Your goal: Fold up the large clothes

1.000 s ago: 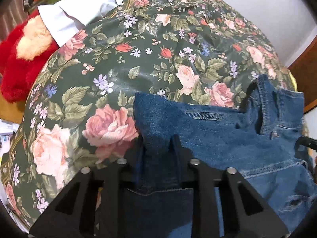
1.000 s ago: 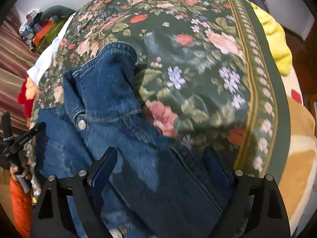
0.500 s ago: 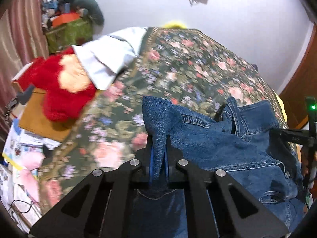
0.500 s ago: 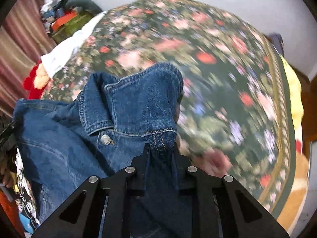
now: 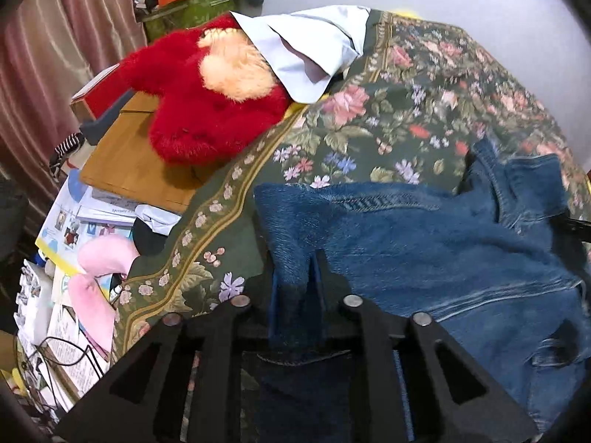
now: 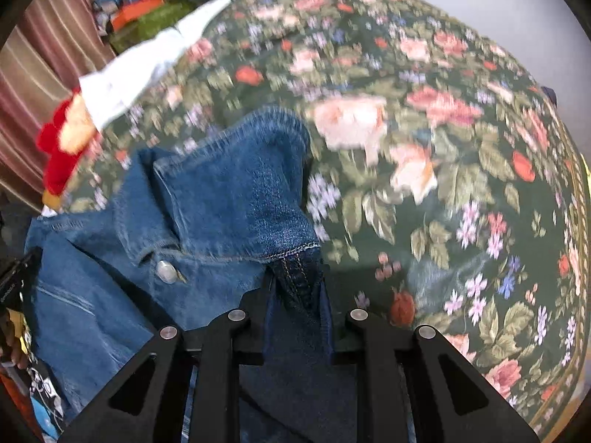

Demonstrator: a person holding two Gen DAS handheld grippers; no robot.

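we hold left claw (image 5: 295, 277) clamped on denim jacket (image 5: 424, 243) fold, jaws just eased slightly; right claw (image 6: 297, 280) clamped on jacket seam. jacket spreads ahead of both claws, over floral bedspread (image 6: 443, 184).

left gripper (image 5: 295, 269) — matte black, silver screw heads | right gripper (image 6: 297, 277) — same build, seemingly blue-lined pads

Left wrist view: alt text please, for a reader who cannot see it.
The left gripper pinches a fold of a blue denim jacket lifted above a dark floral bedspread. Beyond lie a red plush toy and a white garment.
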